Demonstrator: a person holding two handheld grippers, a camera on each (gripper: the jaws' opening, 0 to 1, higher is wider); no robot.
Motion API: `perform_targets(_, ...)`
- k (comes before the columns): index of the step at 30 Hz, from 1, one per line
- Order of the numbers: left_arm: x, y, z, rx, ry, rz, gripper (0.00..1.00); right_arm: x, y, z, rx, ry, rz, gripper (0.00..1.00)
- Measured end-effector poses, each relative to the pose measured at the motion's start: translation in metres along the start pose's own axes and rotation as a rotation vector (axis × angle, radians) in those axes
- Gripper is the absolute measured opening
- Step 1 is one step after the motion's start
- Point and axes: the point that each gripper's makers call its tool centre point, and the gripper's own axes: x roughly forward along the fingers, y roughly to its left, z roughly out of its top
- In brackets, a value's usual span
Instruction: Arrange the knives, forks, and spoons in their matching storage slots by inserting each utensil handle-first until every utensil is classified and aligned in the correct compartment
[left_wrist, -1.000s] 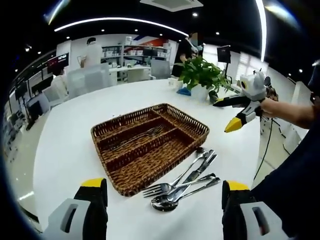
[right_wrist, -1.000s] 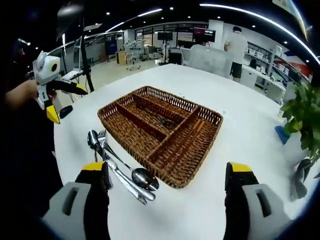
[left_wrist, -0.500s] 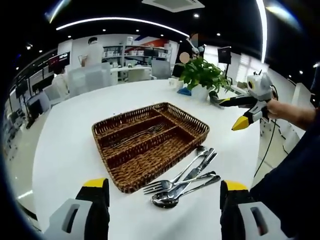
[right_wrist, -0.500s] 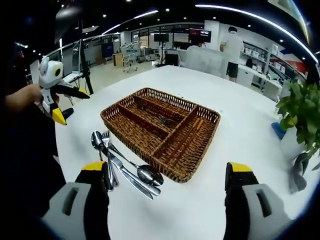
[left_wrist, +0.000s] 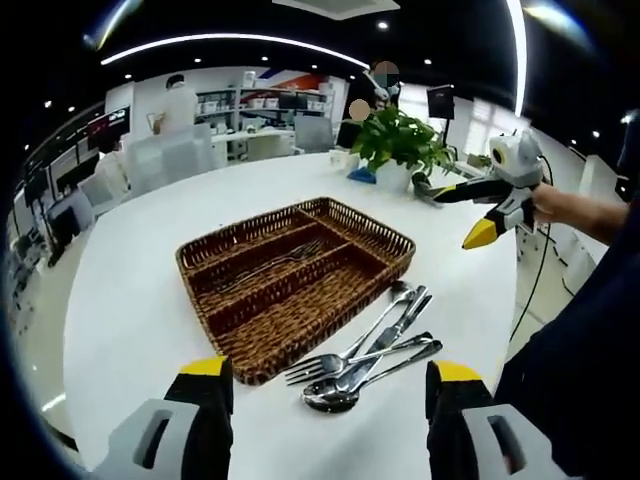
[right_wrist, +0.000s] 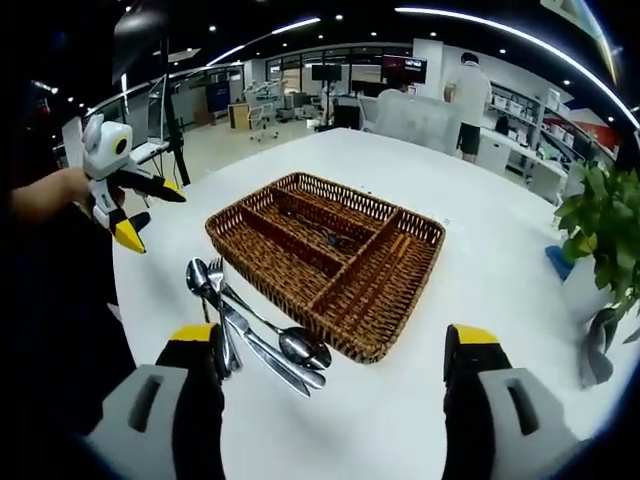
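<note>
Left gripper (left_wrist: 330, 385): my jaws stand wide apart with nothing between them, held above the near edge of the white table (left_wrist: 130, 300).
Right gripper (right_wrist: 335, 350): also spread wide and empty; from the left gripper view I see it off to the side of the table, held up in the air with its yellow tips parted.
Basket (left_wrist: 290, 285): a woven three-slot tray lying flat in the middle of the table; one fork (left_wrist: 270, 268) already lies in the middle slot, the other two slots look bare.
Loose utensils (left_wrist: 365, 350): a small pile on the table just beside the basket's near corner, with a loose fork (left_wrist: 315, 367), a spoon (right_wrist: 300, 345) and what looks like a knife (right_wrist: 262, 352) crossed over one another.
Stage: I judge sorting has barely begun; most pieces are outside the basket.
Risk, the pile: the pieces overlap, so closing on one may drag or lift a neighbour with it.
Risk, the surface: flat, smooth metal on a slick tabletop may slide away from my tips rather than rise.
Risk, sorting: handles look alike in the heap, so I could grab the wrong type.
Risk, basket: it is light wicker, and pushing a handle in could shove it across the table.
</note>
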Motion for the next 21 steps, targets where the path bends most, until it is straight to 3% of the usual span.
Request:
perform_targets(8,0.021,-0.011,-0.005,0.113,0.041,-0.073,0.66,-0.005,0.001,-0.004,0.002,0.003,0.000,0.89)
perform_targets(14,0.040,-0.019,-0.017,0.218,0.120,-0.158,0.45,-0.008,0.002,-0.008,0.005,0.004,-0.001,0.87)
perform_targets(21,0.061,-0.019,-0.022,0.322,0.166,-0.191,0.34,-0.010,0.008,-0.011,0.013,0.001,0.004,0.85)
